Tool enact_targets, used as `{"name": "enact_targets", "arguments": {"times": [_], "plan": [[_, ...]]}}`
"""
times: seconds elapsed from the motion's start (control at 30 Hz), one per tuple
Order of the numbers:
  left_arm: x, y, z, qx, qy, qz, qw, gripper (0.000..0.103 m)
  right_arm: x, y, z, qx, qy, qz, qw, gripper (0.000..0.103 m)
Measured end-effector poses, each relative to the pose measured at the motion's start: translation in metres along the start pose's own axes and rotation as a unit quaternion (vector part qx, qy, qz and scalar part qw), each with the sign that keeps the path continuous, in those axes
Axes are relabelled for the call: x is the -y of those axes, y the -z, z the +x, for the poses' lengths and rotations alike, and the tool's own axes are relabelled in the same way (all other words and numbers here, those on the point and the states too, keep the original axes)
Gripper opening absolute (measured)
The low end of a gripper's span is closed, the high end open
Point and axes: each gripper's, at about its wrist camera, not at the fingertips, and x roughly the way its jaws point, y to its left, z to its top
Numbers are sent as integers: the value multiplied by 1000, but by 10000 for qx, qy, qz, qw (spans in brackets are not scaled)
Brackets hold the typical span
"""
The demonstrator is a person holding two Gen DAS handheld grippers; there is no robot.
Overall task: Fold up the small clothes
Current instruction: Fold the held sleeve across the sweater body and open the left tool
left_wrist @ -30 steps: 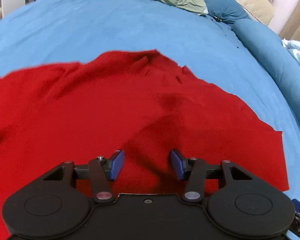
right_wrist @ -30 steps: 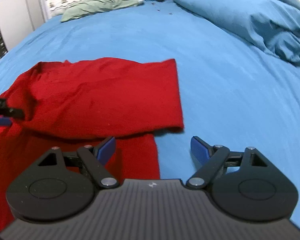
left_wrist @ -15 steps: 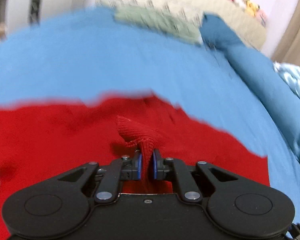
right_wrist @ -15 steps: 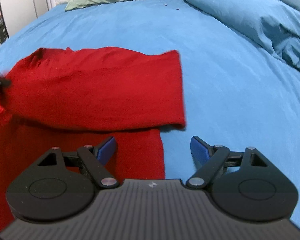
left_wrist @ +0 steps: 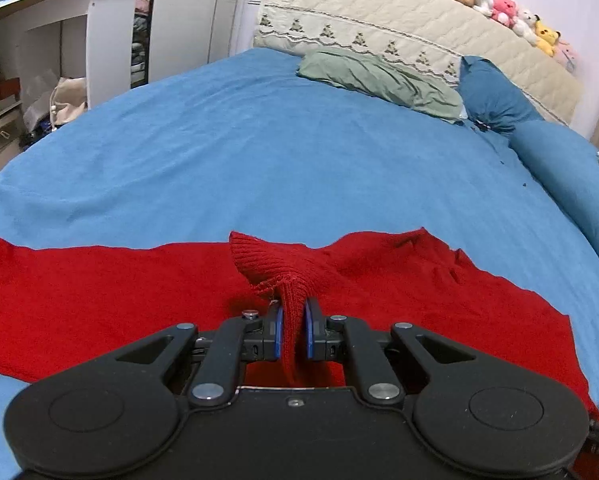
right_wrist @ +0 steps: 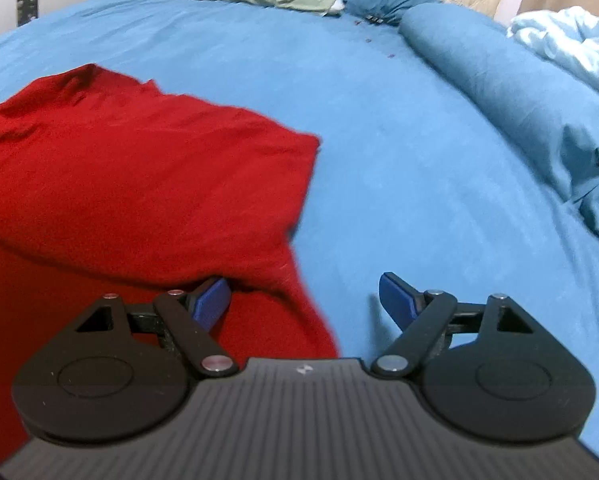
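Red knit garment (left_wrist: pixel 99 304) lies spread on the blue bedsheet (left_wrist: pixel 259 152), near edge of the bed; looks like a sweater, w/ a ribbed edge. L gripper (left_wrist: pixel 291 330) is clenched on a pinch of that ribbed fabric: blue pads (left_wrist: pixel 276 332) squeeze it from both sides, and a peak of cloth (left_wrist: pixel 267 264) stands up just beyond the jaws, pulled off the sheet. Rest of the garment stays flat to either side, wrinkled toward the right.

R gripper (right_wrist: pixel 305 300) hovers at the garment's right edge, jaws wide apart but easing inward. Left pad (right_wrist: pixel 213 300) sits over red cloth, tucked at the lip of a folded-over layer; right pad (right_wrist: pixel 397 298) is over bare sheet. The garment's edge (right_wrist: pixel 299 288) runs between them, but neither pad presses on it, so nothing grasped on this side. In this view a folded-over flap of the red knit (right_wrist: pixel 159 168) lies on top of the lower layer, its corner pointing to the right onto the sheet. View a bit motion-blurred.

Far end of bed: green pillow (left_wrist: pixel 379 76), dark blue pillow (left_wrist: pixel 495 100), rolled blue duvet (right_wrist: pixel 499 92) along the right side, pale blue blanket (right_wrist: pixel 571 40) behind it. Quilted cream headboard cover (left_wrist: pixel 379 20) w/ a row of plush toys (left_wrist: pixel 507 12) on top. White shelving unit (left_wrist: pixel 59 20) at left of the bed.
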Motion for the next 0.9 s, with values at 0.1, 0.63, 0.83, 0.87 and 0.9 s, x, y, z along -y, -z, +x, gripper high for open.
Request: {"name": "enact_targets", "arguments": {"times": [0.1, 0.63, 0.83, 0.87, 0.9], "plan": [[-7, 4, 2, -29, -35, -46, 10000, 12, 15, 1, 3, -103, 187, 89, 9997, 87], [-29, 25, -29, -616, -937, 512, 9924, 48, 24, -24, -41, 88, -973, 125, 9951, 92], [17, 25, 0, -537, -361, 926, 9936, 62, -15, -37, 0, -161, -1533, 400, 9872, 90], [21, 27, 7, -568, -336, 899, 9938, 62, -14, -34, 10, -363, -1407, 566, 9878, 90], [24, 28, 13, -619, -321, 854, 9939, 62, -9, -29, 20, -565, -1297, 749, 9871, 90]]}}
